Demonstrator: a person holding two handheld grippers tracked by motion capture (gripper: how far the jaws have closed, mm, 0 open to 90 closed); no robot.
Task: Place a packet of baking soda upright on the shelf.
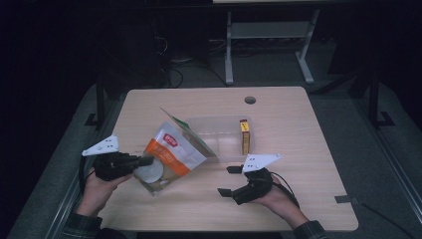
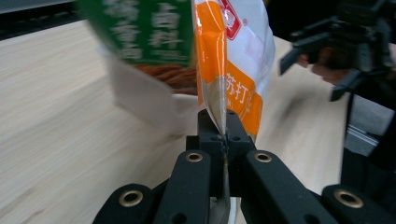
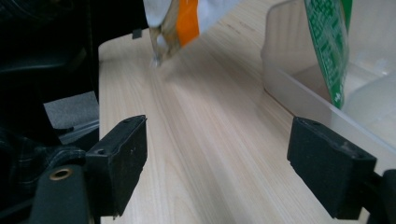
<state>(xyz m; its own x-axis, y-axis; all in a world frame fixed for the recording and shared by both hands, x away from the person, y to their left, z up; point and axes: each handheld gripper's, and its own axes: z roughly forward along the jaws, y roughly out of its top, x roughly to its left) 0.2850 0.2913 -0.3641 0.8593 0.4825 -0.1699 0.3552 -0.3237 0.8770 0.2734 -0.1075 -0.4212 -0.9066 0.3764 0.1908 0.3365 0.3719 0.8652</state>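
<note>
A wooden table [image 1: 298, 149] seen from above, with a person's two hands coming in from the near edge, each holding a black gripper. The left gripper [image 1: 144, 161], at the near left, is clamped tight on the edge of an orange and white snack bag [image 1: 166, 159]. The bag extends right and away from its jaws, tilted, and seems lifted off the tabletop. In the left gripper view the bag's sealed seam [image 2: 223, 122] runs straight down between the closed jaws, and a green packet [image 2: 149, 28] shows just behind it. That green packet [image 1: 191, 133] leans with its far end in a clear plastic bin [image 1: 224, 130] at the table's centre; a yellow box [image 1: 245, 135] stands at the bin's right end. The right gripper [image 1: 228, 180], near right of the bag and apart from it, has its jaws spread wide with nothing between them, just near of the bin.
</note>
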